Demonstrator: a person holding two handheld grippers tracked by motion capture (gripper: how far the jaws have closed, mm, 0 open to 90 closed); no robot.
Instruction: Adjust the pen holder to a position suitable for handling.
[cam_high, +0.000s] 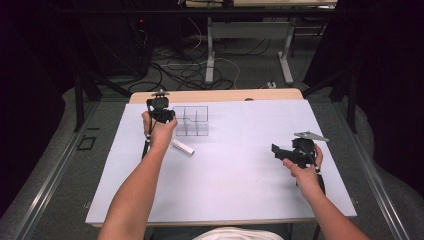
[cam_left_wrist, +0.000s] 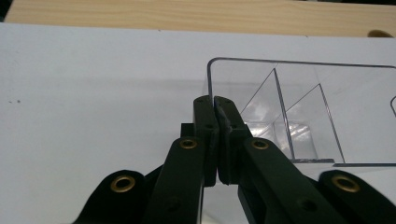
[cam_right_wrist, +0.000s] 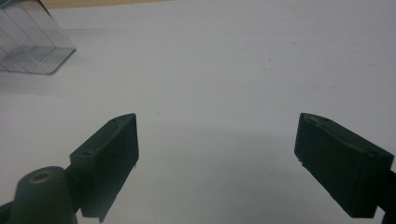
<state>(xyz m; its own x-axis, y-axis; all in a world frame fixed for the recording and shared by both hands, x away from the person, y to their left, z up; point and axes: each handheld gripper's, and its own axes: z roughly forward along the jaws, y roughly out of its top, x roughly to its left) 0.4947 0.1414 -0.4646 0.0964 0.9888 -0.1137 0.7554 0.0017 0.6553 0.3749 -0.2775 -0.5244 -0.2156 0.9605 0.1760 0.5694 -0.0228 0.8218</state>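
Left claw (cam_left_wrist: 215, 105): jaws clenched, pinching the near-left wall of the clear divided box (cam_left_wrist: 299, 102).
Box: sitting at the bench's (cam_high: 240, 175) far left.
Right claw (cam_right_wrist: 217, 154): released, hovering well apart at right.
White tube (cam_high: 183, 147): lying slantwise, just beside the left hand (cam_high: 159, 131).

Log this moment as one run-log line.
left gripper: shut on wall of clear divided box | right gripper: open, nothing between jaws, over white sheet | white tube: lying beside left hand
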